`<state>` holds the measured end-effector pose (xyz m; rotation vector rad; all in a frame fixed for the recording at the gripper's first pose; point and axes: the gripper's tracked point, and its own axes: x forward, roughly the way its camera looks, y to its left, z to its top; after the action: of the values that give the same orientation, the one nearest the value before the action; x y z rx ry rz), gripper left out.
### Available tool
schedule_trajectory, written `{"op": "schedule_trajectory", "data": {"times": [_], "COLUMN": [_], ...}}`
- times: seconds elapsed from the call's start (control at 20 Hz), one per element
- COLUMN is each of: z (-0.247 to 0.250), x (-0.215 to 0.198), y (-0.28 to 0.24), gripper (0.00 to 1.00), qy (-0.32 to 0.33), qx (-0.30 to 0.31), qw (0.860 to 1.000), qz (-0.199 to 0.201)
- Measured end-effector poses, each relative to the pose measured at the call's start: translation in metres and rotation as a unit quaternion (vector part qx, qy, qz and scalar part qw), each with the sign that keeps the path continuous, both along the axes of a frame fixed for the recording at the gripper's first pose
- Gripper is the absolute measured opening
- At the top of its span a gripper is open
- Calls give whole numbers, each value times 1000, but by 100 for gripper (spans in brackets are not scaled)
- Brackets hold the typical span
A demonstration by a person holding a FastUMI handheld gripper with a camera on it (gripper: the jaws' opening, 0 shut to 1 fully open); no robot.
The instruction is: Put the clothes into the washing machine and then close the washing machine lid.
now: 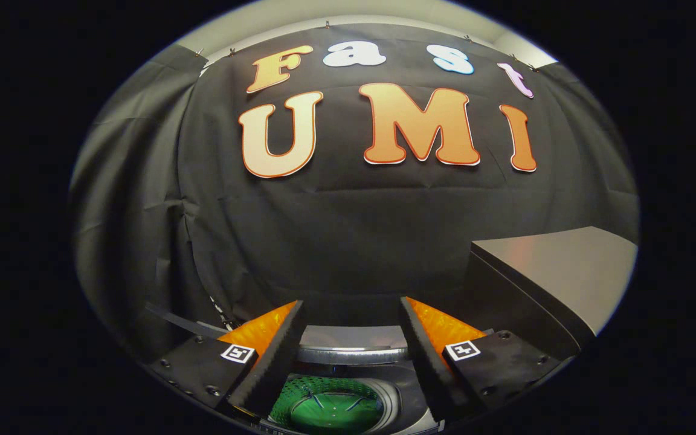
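My gripper [353, 311] is open, with nothing between its fingers. It hovers above the washing machine [354, 338], whose top opening lies directly below the fingers. Down inside I see the green perforated drum [330, 408] with its round agitator at the bottom. The machine's silver rear rim shows between the fingertips. I cannot tell where the lid is from here. No clothes show in the drum.
A grey table or cabinet top [559, 272] stands to the right of the machine, higher than its opening, with a dark side panel facing the fingers. The black cloth wall hangs close behind the machine. A cable [221, 314] runs down at the left behind it.
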<state>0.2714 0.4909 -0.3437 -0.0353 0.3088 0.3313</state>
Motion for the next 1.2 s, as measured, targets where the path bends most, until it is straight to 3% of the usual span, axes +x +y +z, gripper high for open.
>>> {"op": "schedule_trajectory", "data": {"times": [0.15, 0.25, 0.4, 0.6, 0.8, 1.2], "z": [-9, -44, -83, -86, -29, 165], "x": [-12, -21, -36, -46, -55, -93], "y": [-3, -23, -29, -30, -24, -66], "gripper": [99, 98, 100, 100, 100, 99], "qy": [4, 46, 84, 100, 74, -55], "qx": [-3, -57, -42, -29, 14, 59], "qw": [1000, 997, 996, 994, 997, 997], "qz": [5, -10, -12, -15, -16, 9]}}
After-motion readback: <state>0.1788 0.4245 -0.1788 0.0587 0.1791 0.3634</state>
